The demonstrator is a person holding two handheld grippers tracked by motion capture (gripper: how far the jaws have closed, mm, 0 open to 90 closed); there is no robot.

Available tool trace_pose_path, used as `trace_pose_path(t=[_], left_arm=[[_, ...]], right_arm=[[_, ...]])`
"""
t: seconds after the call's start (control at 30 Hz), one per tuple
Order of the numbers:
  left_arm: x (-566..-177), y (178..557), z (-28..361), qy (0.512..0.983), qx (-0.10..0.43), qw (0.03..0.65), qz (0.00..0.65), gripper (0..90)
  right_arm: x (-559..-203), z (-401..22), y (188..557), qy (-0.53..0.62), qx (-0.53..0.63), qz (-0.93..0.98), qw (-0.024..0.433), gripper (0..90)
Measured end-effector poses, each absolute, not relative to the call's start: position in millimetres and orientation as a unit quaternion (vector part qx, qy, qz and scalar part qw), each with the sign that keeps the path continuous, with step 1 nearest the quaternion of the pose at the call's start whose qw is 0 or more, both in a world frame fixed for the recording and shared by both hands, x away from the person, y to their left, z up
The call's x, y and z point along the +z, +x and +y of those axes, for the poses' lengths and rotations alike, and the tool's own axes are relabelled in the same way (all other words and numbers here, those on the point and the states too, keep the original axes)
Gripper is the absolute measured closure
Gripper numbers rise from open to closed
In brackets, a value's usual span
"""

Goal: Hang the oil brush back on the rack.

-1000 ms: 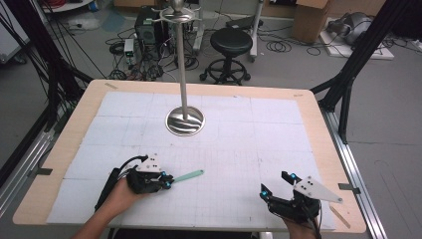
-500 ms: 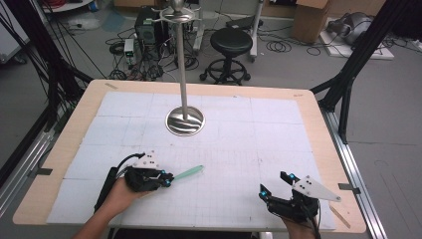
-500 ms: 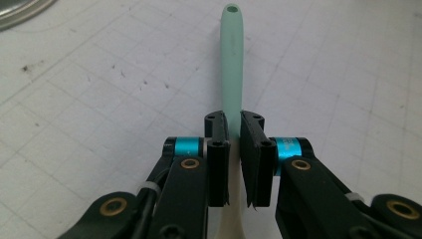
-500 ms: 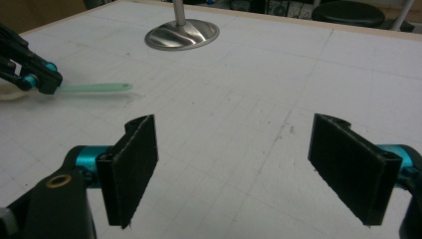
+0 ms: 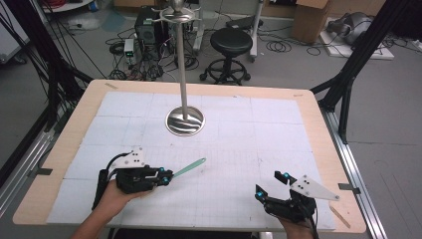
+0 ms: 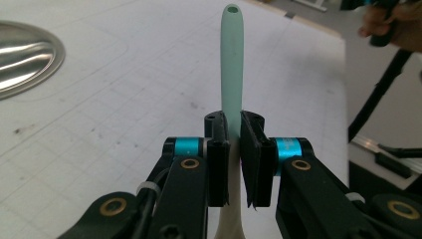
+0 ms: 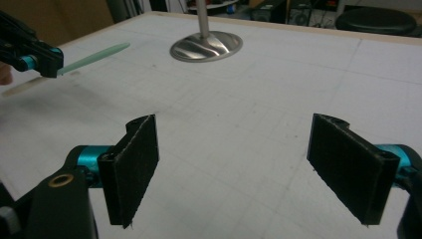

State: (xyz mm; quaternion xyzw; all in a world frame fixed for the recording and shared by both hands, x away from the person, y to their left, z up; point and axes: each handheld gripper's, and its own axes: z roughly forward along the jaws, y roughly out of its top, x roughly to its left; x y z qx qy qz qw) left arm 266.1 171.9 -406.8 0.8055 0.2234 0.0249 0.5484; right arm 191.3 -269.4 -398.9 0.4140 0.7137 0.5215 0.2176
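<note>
Protruding from clamped left gripper (image 6: 234, 149): green spatula handle (image 6: 232, 69).

I'm working in a lab: bare concrete floor (image 5: 398, 99) strewn with cables (image 5: 293, 47) beyond the far table (image 5: 318, 119) edge, a black stool (image 5: 232, 42), computer tower (image 5: 145, 22), cardboard box (image 5: 311, 20), black rig frames (image 5: 363, 50) at both sides.
</note>
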Motion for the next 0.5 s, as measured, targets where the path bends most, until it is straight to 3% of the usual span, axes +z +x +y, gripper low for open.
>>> trace_pose_path(t=[0.5], left_arm=[[-394, 249, 178, 0.761, 0.017, 0.621, 0.187, 81.6]], right_arm=[[-393, -235, 201, 0.361, 0.566, 0.723, 0.166, 21.6]])
